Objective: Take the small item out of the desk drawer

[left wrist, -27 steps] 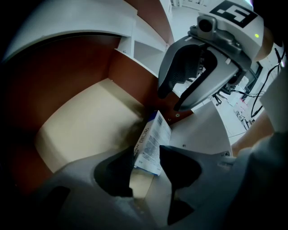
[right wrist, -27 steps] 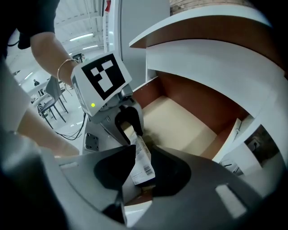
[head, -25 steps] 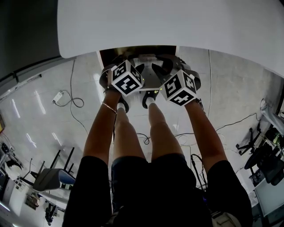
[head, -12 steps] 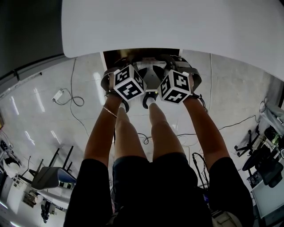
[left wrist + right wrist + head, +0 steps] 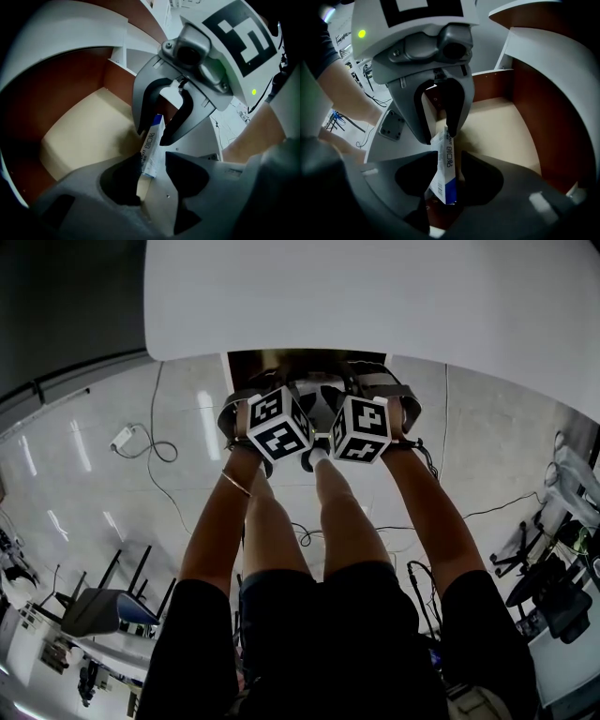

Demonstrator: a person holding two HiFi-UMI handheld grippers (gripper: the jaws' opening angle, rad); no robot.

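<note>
Nearest in the left gripper view, the left gripper (image 5: 150, 168) is seen closed on the white-and-blue box (image 5: 151, 147). As far as can be judged, one end of this small carton is pinched between its dark pads. The box is held steeply tilted over the beige floor of the open desk drawer (image 5: 89, 136), inside its brown walls.

A little farther, the right gripper (image 5: 152, 137) is met nose to nose. Its jaws have just been opening and are spread wide. The other end of the box lies between them, but no pad is pressed on it. Above the drawer, the white desk top (image 5: 375, 296) is found.

The box is carried by one gripper only, and only by a short part of one end. If this grip is weak, or if the box is swung while it is lifted over the drawer's front wall, it can slip and fall back into the drawer. If the right gripper is drawn away crookedly, the box can be caught by a jaw and dragged out of the left pads. The thin carton can also be dented by too much squeeze.

In the head view, the jaws and the box are covered by the two marker cubes (image 5: 278, 423), and most of the drawer by the desk top. Whether the lowest corner of the box touches the drawer floor cannot be told. The print on the box is only partly readable.
</note>
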